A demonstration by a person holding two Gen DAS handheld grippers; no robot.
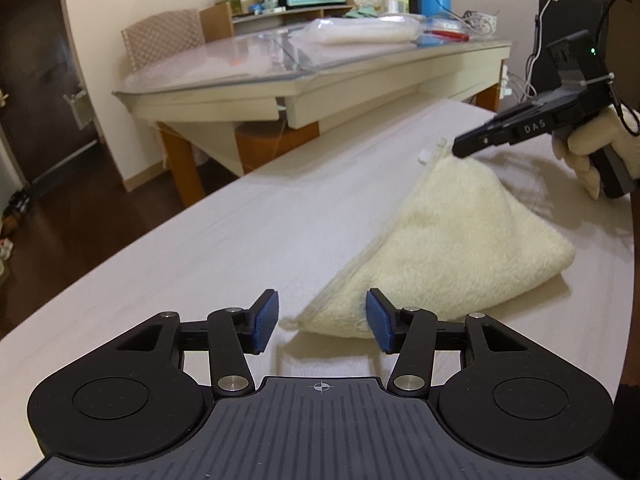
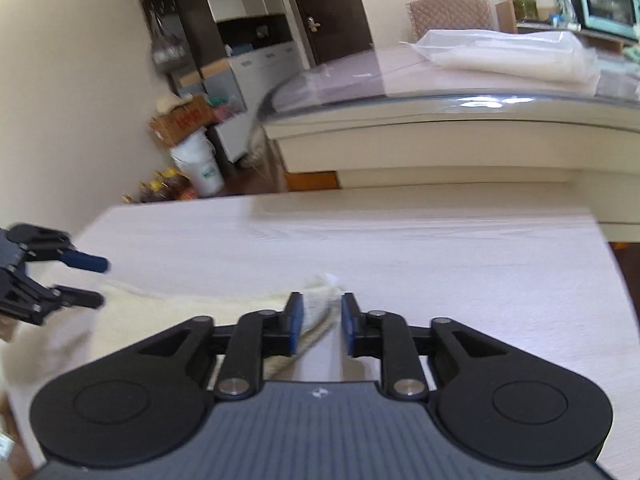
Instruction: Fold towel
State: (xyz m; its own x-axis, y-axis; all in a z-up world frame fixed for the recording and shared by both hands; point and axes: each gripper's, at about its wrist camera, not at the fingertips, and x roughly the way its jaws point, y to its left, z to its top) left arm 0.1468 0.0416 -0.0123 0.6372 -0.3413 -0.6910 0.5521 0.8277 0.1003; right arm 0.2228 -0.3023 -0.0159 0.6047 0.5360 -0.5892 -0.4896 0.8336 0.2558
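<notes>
**Cream terry cloth: handling properties and grasp points**

Cream, deep-pile fabric is making up the workpiece: a soft, fluffy towel (image 1: 452,248) that is lying on the pale wood-grain counter (image 1: 200,240), already doubled into a roughly triangular bundle. One corner is pointing toward the left gripper (image 1: 322,318) and the opposite corner is sitting at the right gripper (image 2: 322,322).

The left gripper is standing spread, its blue pads (image 1: 266,320) well apart; the near towel corner is lying just ahead of them and nothing is pressing on it. In the right wrist view the right gripper is partly parted: the far corner and its small white tag are lying between the pads, resting against the left-hand pad, with a gap showing at the other pad. The cloth is therefore judged as not clamped.

Expected handling:

- Weight: light; one corner grip is likely lifting it without strain.
- Stiffness: none. The cloth is sagging and draping wherever it is unsupported, so both ends are needing support during a fold.
- Surface: the thick pile is likely gripping the pads well; slipping is a small risk.
- Fragility: none evident.

Recommended hold: pinch through all layers at a stitched edge or corner, not the bulging middle, where only the top layer may be caught. A single-layer grip is liable to be opening the existing fold.
</notes>
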